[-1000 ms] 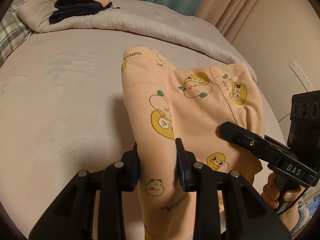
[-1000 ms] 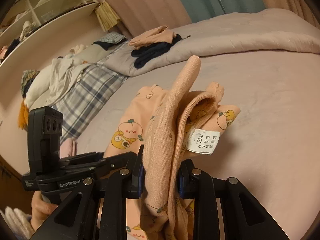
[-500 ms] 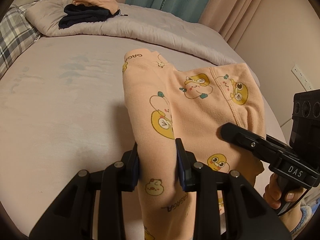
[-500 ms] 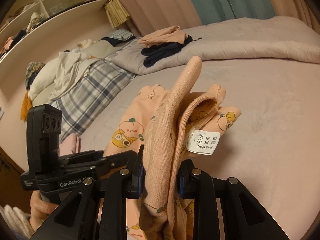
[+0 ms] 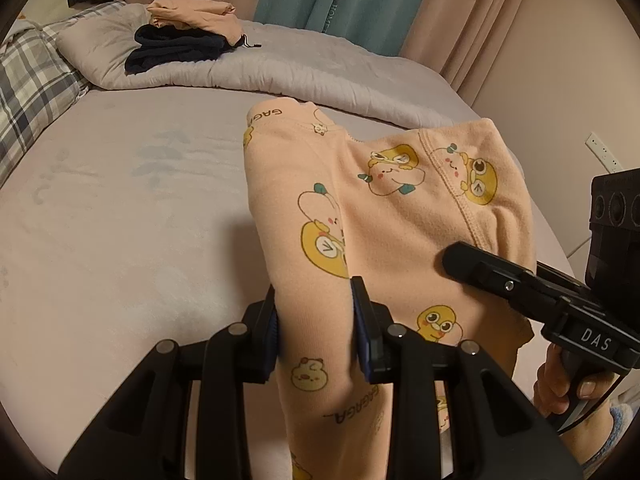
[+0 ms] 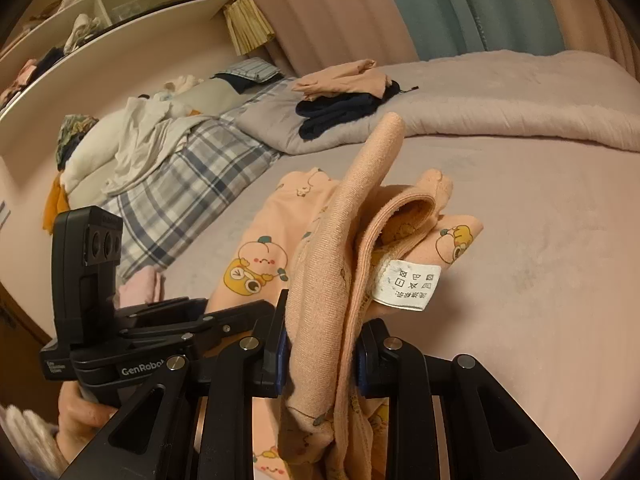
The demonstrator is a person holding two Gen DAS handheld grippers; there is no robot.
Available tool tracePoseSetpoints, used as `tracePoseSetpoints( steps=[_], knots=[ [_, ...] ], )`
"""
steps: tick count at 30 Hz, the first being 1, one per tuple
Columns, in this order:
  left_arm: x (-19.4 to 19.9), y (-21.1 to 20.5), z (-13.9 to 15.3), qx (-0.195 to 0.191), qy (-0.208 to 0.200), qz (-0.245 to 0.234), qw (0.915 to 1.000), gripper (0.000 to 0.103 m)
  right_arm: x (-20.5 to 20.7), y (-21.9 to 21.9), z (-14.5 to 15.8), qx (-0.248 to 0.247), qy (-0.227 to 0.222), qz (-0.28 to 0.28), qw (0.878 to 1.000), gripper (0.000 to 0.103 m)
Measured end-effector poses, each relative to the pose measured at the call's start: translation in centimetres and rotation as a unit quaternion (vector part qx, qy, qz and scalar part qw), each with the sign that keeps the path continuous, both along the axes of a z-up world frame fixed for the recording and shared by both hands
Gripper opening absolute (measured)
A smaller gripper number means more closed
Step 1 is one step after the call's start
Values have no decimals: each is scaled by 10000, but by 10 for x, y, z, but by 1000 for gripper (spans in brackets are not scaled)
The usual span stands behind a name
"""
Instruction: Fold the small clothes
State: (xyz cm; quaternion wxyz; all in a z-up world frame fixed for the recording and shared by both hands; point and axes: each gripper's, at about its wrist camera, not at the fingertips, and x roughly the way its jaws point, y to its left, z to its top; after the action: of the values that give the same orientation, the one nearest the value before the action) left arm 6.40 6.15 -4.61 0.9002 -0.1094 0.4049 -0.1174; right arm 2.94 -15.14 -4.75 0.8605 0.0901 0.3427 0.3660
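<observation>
Both grips are unchanged from a second ago: the left gripper [image 5: 316, 316] stays clamped on a fold of the peach printed garment [image 5: 400, 216], the right gripper [image 6: 320, 344] on its bunched edge beside the care label [image 6: 408, 284]. Since then the pair has lifted a little, the garment's far end draping onto the bed [image 5: 120, 208]. Beyond, a stack of folded clothes [image 5: 180, 36] sits on the rolled duvet [image 5: 304, 68]

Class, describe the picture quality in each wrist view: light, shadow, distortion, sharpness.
Left wrist view: warm dim indoor light, fisheye bends the bed edge, dark vignette corners, the garment casts a soft shadow on the sheet. Right wrist view: same warm cast, curved shelf, care label sharp, symbols readable.
</observation>
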Motion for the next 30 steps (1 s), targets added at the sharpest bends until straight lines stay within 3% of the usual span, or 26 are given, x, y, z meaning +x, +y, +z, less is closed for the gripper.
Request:
tracePoseSetpoints(
  steps=[30],
  knots=[
    [16,6,-4,88,-32,124,9999,31,6,9,0,-96,-30,71,9999,27]
  ],
)
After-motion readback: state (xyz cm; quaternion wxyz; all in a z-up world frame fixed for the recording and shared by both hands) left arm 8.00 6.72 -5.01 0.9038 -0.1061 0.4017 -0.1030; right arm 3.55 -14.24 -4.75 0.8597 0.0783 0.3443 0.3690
